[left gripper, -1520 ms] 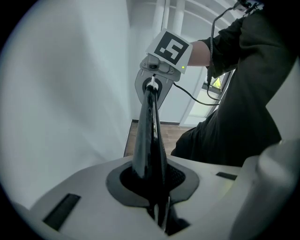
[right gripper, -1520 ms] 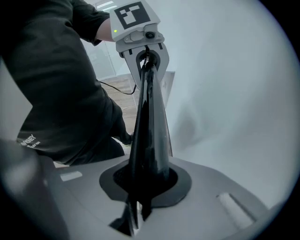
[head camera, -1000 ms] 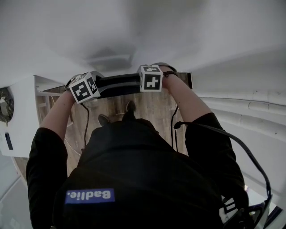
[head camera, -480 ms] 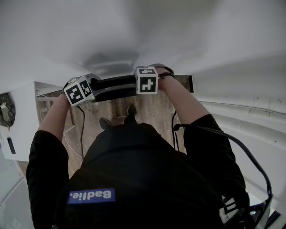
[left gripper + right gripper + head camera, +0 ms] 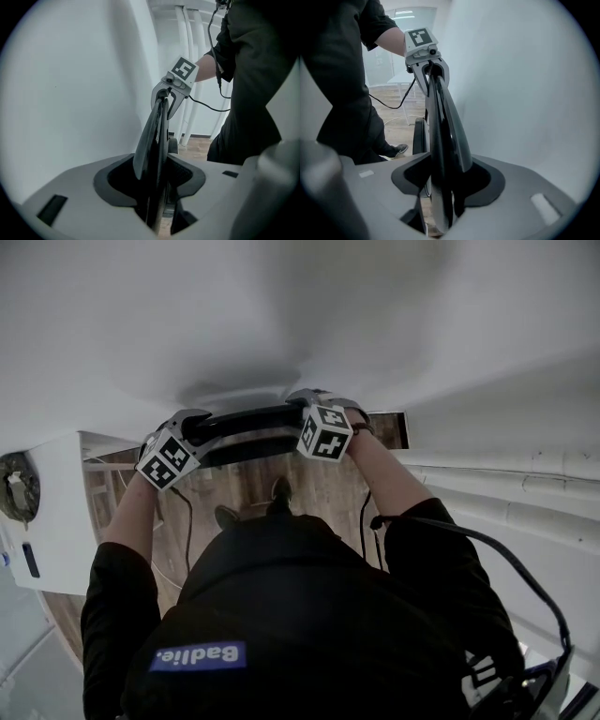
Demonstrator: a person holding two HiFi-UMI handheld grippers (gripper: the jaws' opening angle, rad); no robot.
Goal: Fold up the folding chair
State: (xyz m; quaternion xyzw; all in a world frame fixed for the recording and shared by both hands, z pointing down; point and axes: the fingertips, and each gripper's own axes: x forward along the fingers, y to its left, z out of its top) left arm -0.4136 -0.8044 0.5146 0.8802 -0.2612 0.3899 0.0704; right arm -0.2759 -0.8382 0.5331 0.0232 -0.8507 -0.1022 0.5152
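Observation:
The folded black chair (image 5: 248,418) stands upright against the white wall (image 5: 281,315), and I see it edge-on in both gripper views. My left gripper (image 5: 190,424) straddles the left end of its top edge. My right gripper (image 5: 304,403) straddles the right end. In the left gripper view the chair's edge (image 5: 157,140) runs between my left gripper's (image 5: 157,192) jaws, with a gap beside it. In the right gripper view the chair (image 5: 440,136) lies likewise between my right gripper's (image 5: 440,192) jaws. Both pairs of jaws have just been opening and stand open around the chair.
A wooden floor (image 5: 319,484) lies below, with the person's shoes (image 5: 277,489) and trailing cables (image 5: 183,521) on it. A white cabinet (image 5: 47,512) stands at the left. White pipes (image 5: 497,484) run along the right. The wall is right behind the chair.
Both marker cubes have tipped back and drifted lower in the head view. The chair's top bar now shows above them, closer to the wall. The person's body has shifted slightly.

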